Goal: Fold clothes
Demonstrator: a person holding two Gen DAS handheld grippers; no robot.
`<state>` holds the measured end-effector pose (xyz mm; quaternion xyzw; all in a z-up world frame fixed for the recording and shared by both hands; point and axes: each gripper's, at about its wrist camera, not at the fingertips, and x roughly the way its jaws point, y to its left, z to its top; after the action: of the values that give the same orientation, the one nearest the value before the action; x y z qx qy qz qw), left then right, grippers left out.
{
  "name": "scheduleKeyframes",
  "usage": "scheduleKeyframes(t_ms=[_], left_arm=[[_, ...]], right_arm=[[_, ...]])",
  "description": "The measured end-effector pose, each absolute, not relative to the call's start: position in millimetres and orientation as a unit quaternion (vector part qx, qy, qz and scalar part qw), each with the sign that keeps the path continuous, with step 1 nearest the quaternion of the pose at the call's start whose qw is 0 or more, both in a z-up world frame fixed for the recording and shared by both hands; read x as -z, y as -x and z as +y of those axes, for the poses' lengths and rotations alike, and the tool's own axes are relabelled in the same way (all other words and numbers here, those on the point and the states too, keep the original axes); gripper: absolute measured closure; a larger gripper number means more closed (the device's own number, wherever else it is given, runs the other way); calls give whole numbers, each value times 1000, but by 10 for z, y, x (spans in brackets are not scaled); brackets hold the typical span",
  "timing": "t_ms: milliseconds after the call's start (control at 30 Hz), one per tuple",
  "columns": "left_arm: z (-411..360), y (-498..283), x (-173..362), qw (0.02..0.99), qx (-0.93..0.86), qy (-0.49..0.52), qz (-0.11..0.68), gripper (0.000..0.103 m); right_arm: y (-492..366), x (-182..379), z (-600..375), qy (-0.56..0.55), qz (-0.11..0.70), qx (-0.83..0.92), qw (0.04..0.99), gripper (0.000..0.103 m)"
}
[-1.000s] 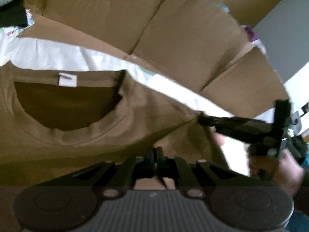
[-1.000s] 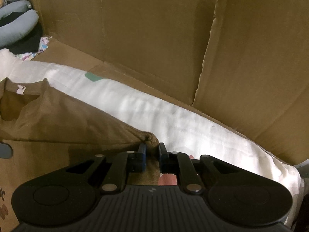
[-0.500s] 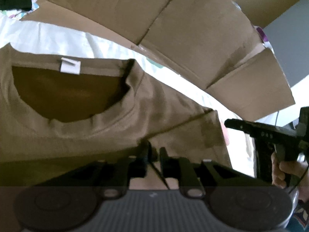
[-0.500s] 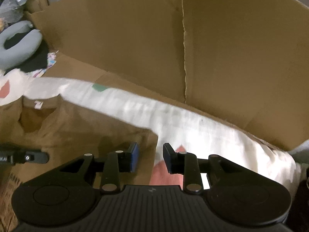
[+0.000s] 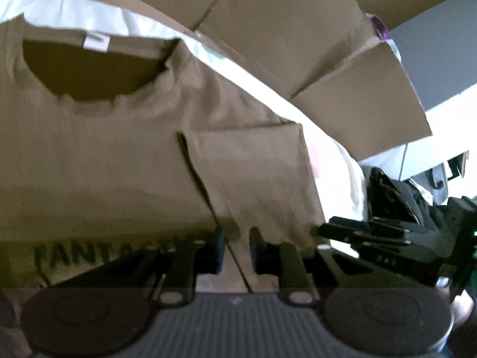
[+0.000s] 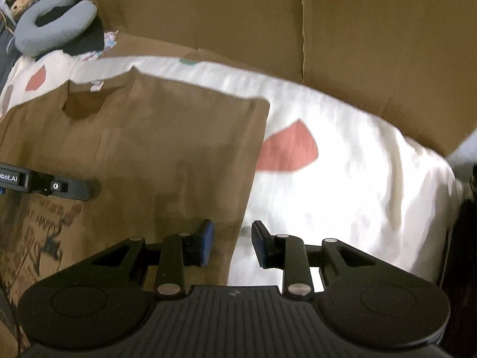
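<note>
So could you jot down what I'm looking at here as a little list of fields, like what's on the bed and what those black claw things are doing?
garment: brown T-shirt, lying flat, right sleeve folded in over the chest
collar: white label at the neckline
surface: white sheet with red patches
backdrop: cardboard sheets
left hand-held gripper: open, at the sleeve fold's edge
right hand-held gripper: open, over the shirt's right edge
extra: grey neck pillow, far left

Cardboard walls (image 6: 372, 44) behind white sheet (image 6: 342, 179) w/ red patches; grey neck pillow (image 6: 53, 21).
</note>
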<state>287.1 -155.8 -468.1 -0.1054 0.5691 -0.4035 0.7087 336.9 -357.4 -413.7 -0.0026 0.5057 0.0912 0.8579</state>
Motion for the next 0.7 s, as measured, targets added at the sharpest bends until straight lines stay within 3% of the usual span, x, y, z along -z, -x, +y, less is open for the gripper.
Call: scheduleKeyframes(t_ms=[600, 700], left_arm=[[-1792, -2280, 4834, 677, 400, 102, 609, 85], [-1836, -2245, 4843, 686, 394, 92, 605, 99]], right_arm=[[-2848, 4278, -3627, -14, 529, -72, 846, 68], [-2819, 4286, -3629, -16, 527, -68, 847, 70]])
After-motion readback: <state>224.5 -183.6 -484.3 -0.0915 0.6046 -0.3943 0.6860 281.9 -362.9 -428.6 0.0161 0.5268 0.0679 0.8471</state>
